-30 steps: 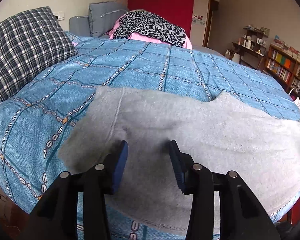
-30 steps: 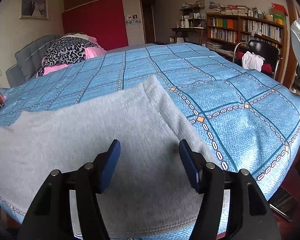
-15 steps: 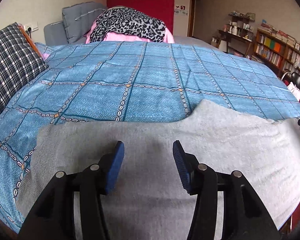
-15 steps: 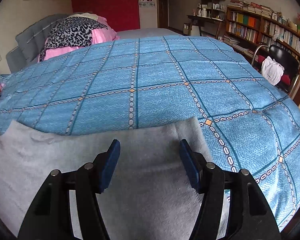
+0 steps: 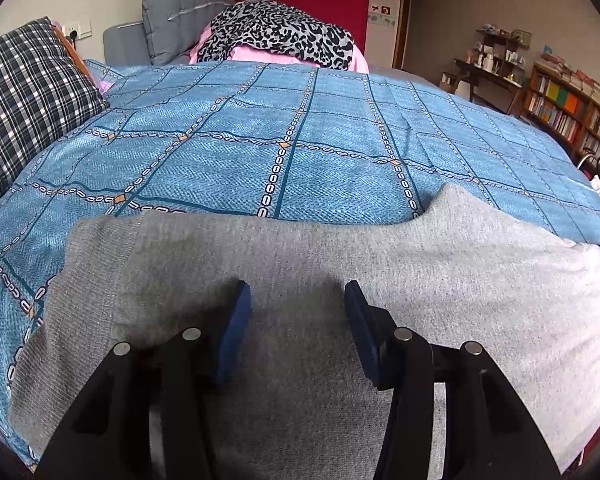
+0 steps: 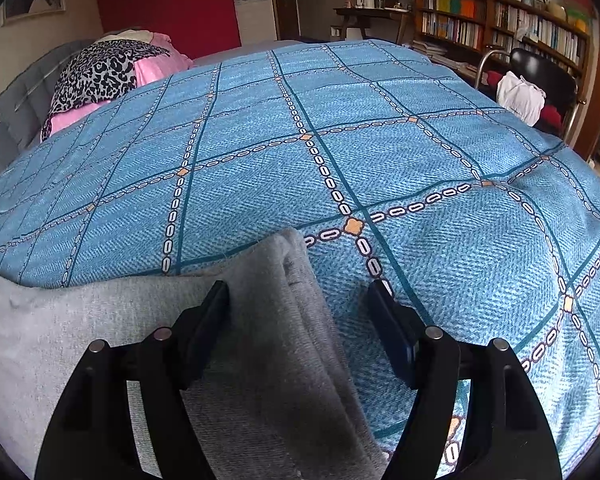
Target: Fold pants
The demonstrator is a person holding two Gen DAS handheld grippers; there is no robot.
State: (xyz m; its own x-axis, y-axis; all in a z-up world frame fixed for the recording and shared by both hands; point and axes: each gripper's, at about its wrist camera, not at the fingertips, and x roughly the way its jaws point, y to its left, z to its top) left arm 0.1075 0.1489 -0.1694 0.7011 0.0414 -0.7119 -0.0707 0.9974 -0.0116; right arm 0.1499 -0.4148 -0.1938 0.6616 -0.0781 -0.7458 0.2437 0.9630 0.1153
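Beside the pants (image 6: 260, 320) hem, right hand-held gripper (image 6: 298, 300) opening; left (image 5: 296, 300) spread, empty.

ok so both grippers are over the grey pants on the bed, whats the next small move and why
Probably lower the right gripper, whose fingers are opening, onto the end edge of the grey pants and close. That folded edge sits between its fingers, unpinched. The left gripper hovers open over flat cloth, so its grip seems less ready.

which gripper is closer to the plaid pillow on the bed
Left. The plaid pillow lies just beyond and left of the left gripper; the right gripper works the gray pants' other end, pillow unseen.
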